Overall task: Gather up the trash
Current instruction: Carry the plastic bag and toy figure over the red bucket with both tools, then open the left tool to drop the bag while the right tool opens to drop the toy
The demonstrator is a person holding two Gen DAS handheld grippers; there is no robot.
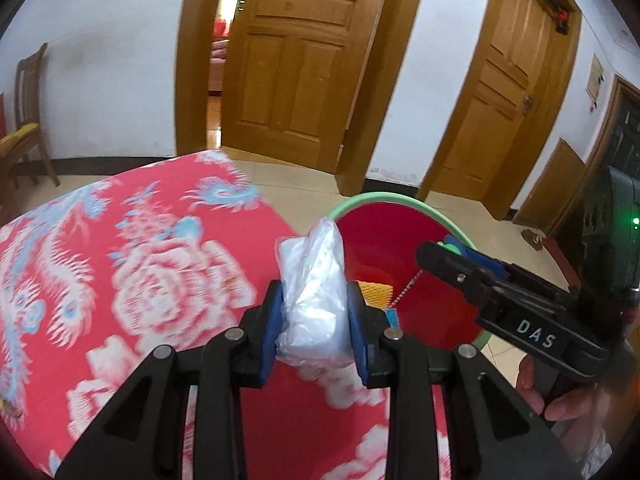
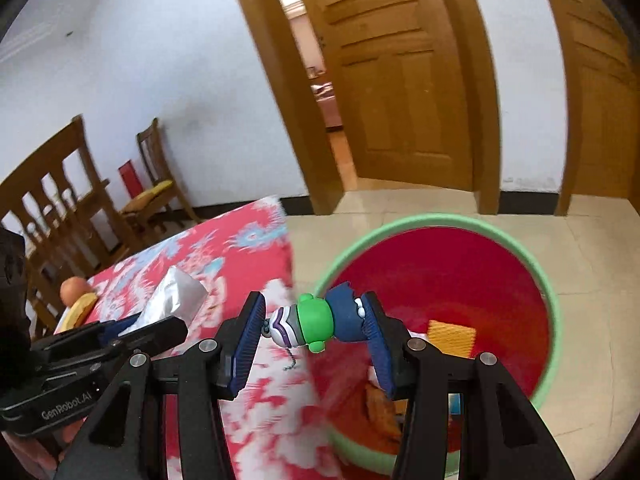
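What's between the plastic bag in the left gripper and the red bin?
Nothing solid: in the left wrist view the plastic bag sits just beside the red bin, only table-edge cloth between them.

Red floral tablecloth (image 1: 132, 280), red green-rimmed bin (image 2: 448, 272), green-blue toy (image 2: 316, 322).

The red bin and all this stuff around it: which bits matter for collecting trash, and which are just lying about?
Part of the job:
- crumpled plastic bag, in the left gripper
- small toy figure, in the right gripper
- red bin

Just lying about:
- floral tablecloth
- wooden chairs
- orange fruit
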